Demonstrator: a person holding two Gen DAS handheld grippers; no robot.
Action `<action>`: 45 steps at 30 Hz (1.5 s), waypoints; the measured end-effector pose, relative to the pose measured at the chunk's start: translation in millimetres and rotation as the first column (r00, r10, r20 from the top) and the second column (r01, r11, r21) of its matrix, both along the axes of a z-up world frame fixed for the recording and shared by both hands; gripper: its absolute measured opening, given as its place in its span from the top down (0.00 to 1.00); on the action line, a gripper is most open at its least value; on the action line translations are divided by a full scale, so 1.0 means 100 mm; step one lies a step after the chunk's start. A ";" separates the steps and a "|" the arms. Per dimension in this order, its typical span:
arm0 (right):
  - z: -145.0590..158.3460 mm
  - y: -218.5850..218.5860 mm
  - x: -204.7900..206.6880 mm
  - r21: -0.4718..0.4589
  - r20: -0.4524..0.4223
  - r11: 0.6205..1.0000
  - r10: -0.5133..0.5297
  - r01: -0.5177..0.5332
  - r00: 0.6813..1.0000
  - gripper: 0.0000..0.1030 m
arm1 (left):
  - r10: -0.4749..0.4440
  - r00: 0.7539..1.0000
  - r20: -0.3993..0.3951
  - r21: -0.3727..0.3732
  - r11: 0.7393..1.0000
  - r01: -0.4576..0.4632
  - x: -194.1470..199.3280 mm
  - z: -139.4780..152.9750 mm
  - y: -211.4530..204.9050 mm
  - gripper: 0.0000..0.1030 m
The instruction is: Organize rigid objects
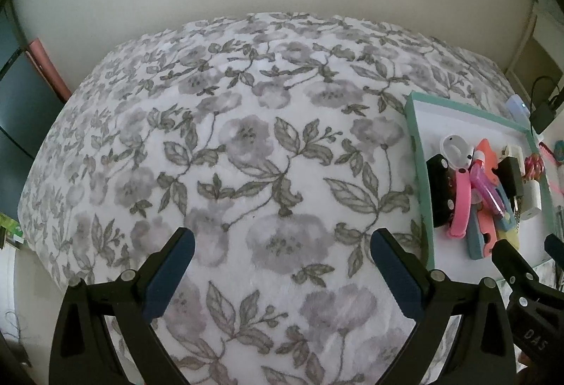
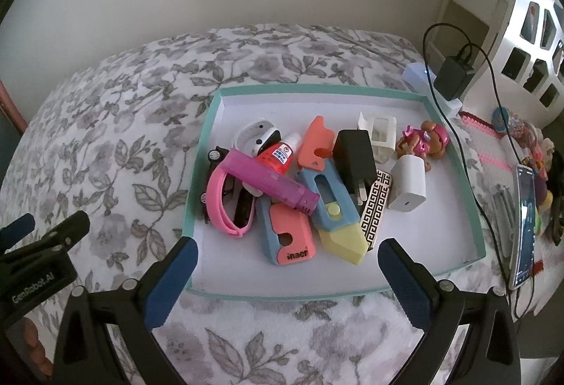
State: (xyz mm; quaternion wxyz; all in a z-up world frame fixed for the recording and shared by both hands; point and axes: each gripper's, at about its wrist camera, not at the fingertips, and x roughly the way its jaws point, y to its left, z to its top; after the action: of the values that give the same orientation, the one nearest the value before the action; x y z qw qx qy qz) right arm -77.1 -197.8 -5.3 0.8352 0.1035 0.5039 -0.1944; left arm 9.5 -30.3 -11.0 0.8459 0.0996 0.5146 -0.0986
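Shallow teal-rimmed tray [image 2: 454, 157] with white floor sits on a floral bedspread [image 2: 123, 124], toward its right side; small rigid items lie heaped in the tray's middle. In the pile: magenta tube-shaped marker [image 2: 271, 186] lying across the top, tilted; pink wristband [image 2: 220, 205] on edge at the left, against a black toy car [image 2: 215, 155]; red-and-white glue bottle [image 2: 278, 154] beside a white earbud case [image 2: 254, 136]; two blue-and-coral utility-knife toys, one with a yellow blade tip [image 2: 343, 238]; black charger plug [image 2: 354, 157]; white charger cube [image 2: 409, 187] just beside a small doll figure [image 2: 421, 140]; patterned strap [image 2: 377, 209] partly under the plug. Right gripper [image 2: 287, 274] hangs above the tray's near rim, jaws spread wide, nothing between them. Left gripper [image 1: 282, 267] over bare bedspread left of the tray [image 1: 419, 180], jaws likewise wide apart and empty. Off the tray's right edge: phone [image 2: 525, 226] lying flat, black adapter [image 2: 453, 73] with cable, assorted clutter too small to identify.
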 end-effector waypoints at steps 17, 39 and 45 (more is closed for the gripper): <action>-0.01 0.00 0.02 -0.004 -0.009 1.000 0.012 -0.012 1.000 0.00 | -0.010 1.000 -0.016 -0.003 1.000 0.010 0.01 -0.02 0.00 0.03; -0.03 0.00 0.03 -0.007 -0.025 1.000 0.028 -0.028 0.999 0.00 | 0.000 1.000 -0.014 -0.005 1.000 0.000 0.01 -0.02 0.01 0.03; -0.04 0.01 0.04 -0.007 -0.032 0.999 0.033 -0.033 0.999 0.00 | 0.004 1.000 -0.010 -0.005 1.000 -0.004 0.01 -0.01 0.02 0.03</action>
State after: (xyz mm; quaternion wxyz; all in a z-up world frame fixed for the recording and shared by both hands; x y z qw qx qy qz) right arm -73.5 -196.5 -9.6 0.8306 0.0889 0.5179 -0.1843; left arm 10.2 -28.8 -12.2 0.8438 0.0958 0.5187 -0.0986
